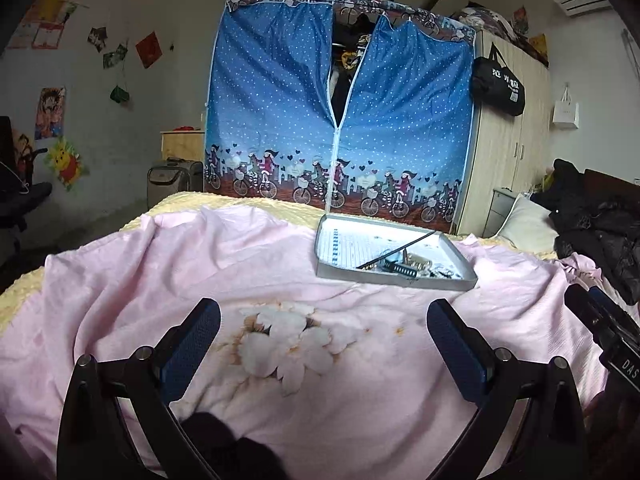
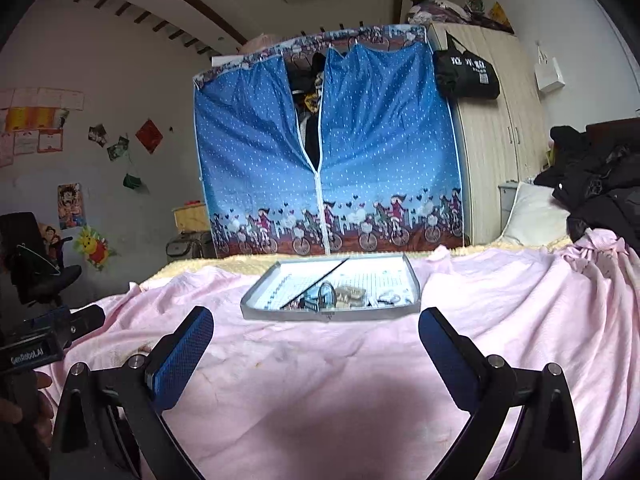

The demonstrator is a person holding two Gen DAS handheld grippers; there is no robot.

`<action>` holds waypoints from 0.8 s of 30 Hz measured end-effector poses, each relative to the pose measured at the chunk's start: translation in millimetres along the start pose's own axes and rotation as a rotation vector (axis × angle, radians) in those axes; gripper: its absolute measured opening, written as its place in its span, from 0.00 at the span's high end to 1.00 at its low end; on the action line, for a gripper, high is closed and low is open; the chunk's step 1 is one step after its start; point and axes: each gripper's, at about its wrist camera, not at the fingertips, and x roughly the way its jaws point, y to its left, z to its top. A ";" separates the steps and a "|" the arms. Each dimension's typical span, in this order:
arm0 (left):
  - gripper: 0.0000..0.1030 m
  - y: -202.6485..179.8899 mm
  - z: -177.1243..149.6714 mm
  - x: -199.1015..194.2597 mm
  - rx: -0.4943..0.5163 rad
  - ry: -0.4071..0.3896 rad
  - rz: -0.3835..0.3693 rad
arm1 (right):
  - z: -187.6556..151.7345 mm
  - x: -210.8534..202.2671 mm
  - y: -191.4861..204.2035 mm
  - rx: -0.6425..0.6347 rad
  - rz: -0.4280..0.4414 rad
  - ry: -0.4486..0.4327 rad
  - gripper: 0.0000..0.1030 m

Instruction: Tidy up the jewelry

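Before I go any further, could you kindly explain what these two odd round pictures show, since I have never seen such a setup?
No robot here: a person holds a two-finger claw in each hand, with a wide-angle camera on each looking along its fingers. One picture comes from the left claw, the other from the right claw. The dark blue-padded bars at the bottom are the fingers. Both claws are open and hold nothing. Below them lies a pink blanket on a bed. Farther on sits a shallow grey tray with a small heap of jewelry and a thin dark stick. Behind stands a blue fabric wardrobe.
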 end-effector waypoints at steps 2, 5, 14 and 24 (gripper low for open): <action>0.02 2.6 -6.4 -0.3 -0.015 0.004 -0.004 | -2.9 -0.8 2.5 -0.002 -0.003 0.011 0.00; 0.02 7.1 -12.6 1.0 -0.034 0.015 -0.010 | -6.2 -1.8 6.9 -0.016 -0.008 0.021 0.00; 0.02 3.8 -16.6 -2.6 -0.005 0.005 -0.016 | -10.6 -0.7 10.2 -0.024 -0.026 0.050 0.00; 0.02 4.7 -17.4 -2.2 0.008 0.005 -0.016 | -10.3 -1.7 10.7 -0.043 -0.025 0.051 0.00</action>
